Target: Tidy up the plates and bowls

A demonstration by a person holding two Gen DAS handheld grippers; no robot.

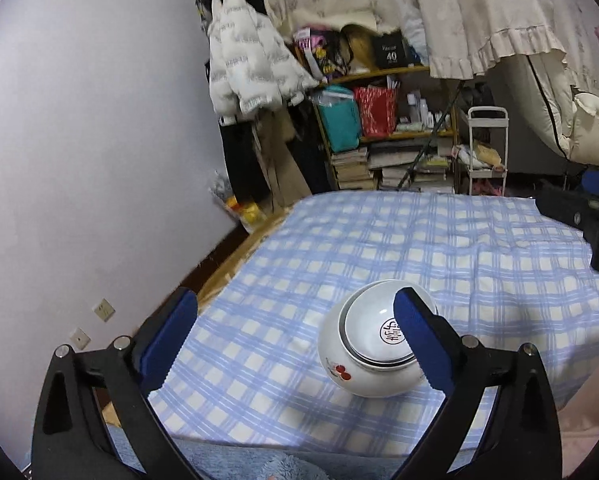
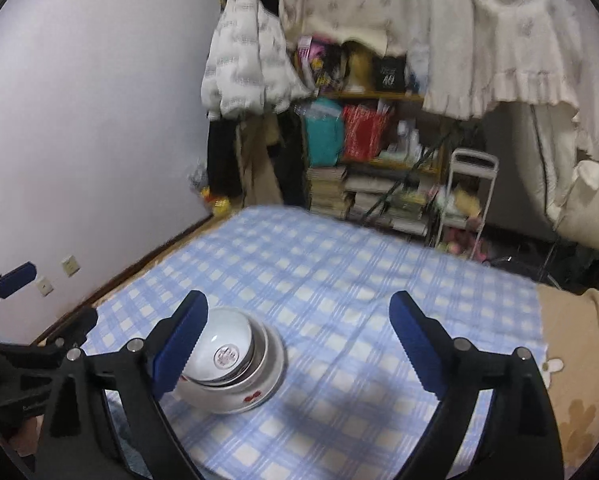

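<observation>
A stack of white bowls stands on the blue checked tablecloth. The inner bowl has a red round seal on its bottom, and the outer one has red cherries on its side. My left gripper is open and empty, and its right finger overlaps the stack's right edge. In the right wrist view the stack sits behind the left finger of my right gripper, which is open and empty above the cloth. The left gripper shows at that view's left edge.
A lilac wall with sockets runs along the left. Beyond the table stand a cluttered shelf with books and bags, a hanging white jacket, a small white cart and a curtained bed. A beige flowered cloth lies at the right.
</observation>
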